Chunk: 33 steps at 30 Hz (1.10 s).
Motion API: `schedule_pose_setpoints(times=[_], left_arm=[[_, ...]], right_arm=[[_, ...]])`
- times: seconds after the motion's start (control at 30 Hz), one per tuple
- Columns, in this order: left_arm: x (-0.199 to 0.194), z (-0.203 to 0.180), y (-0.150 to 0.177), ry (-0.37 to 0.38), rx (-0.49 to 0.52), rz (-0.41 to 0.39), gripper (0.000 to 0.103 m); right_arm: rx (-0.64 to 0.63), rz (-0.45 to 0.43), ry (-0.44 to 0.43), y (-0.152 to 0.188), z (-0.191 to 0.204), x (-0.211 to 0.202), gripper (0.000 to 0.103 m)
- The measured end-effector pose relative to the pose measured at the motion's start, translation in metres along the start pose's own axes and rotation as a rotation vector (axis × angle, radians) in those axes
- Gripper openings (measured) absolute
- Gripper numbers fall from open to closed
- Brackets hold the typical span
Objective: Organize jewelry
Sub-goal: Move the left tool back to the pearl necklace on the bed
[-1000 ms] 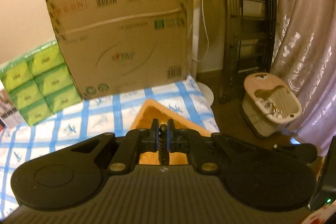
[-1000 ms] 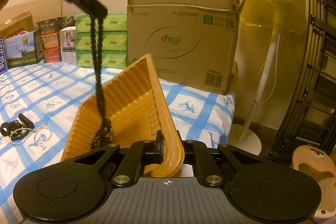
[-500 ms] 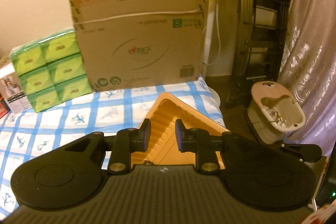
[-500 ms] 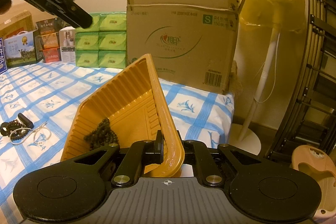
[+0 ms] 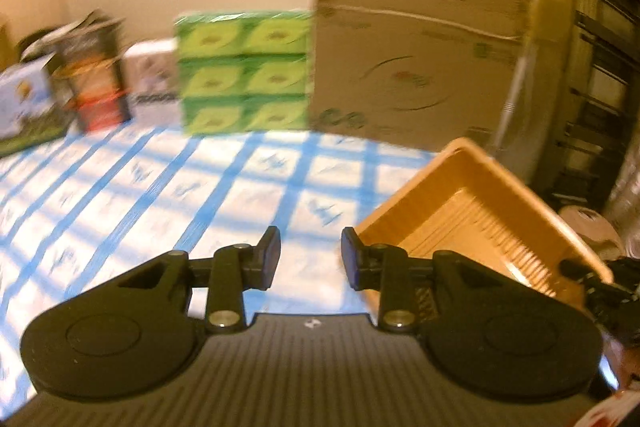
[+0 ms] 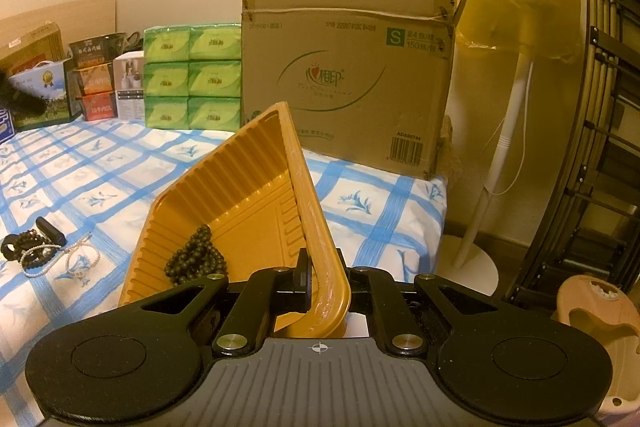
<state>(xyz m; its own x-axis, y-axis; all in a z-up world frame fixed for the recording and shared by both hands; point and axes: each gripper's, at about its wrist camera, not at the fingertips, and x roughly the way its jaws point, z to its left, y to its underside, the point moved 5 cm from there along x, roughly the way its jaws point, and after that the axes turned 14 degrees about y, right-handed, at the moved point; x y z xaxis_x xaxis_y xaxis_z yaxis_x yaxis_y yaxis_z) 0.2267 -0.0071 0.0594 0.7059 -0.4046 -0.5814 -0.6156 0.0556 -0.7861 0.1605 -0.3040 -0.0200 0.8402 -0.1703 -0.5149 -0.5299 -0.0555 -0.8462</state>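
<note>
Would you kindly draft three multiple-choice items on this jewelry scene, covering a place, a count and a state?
1. Where does the dark beaded bracelet lie?
A. inside the orange ribbed plastic tray
B. on the brown cardboard box
C. on the floor

2. How many green tissue packs show on the stack's front?
A. two
B. four
C. six

3. What are the right tongs doing?
A. hanging open
B. clamping the tray's rim
C. holding a pearl strand

Answers: 1 A, the beads rest on the tray's floor; 2 C, two columns of three; 3 B, the rim passes between the shut fingers.
</note>
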Motion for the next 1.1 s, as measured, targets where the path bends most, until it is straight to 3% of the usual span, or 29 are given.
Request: schedule_pose_setpoints(times=[0.2,0.57,0.87,1.1], left_arm=[[-0.016,0.036,0.040,-0.110,-0.065,0.000,0.029],[-0.030,0.078,0.110,-0.247,-0.175,0.013,0.033],[-0.016,0.088,0.147,-0.252,-0.189,0.059,0.033],[0.005,0.093,0.157,-0.175,-0.256,0.056,0.031]], right_arm=[[0.000,-0.001,0.000,0.000,0.000,-0.001,0.008],[0.000,0.000,0.000,0.000,0.000,-0.001,0.008],[0.001,0.000,0.002,0.000,0.000,-0.001,0.008],[0.000,0.000,0.001,0.000,0.000,-0.001,0.008]])
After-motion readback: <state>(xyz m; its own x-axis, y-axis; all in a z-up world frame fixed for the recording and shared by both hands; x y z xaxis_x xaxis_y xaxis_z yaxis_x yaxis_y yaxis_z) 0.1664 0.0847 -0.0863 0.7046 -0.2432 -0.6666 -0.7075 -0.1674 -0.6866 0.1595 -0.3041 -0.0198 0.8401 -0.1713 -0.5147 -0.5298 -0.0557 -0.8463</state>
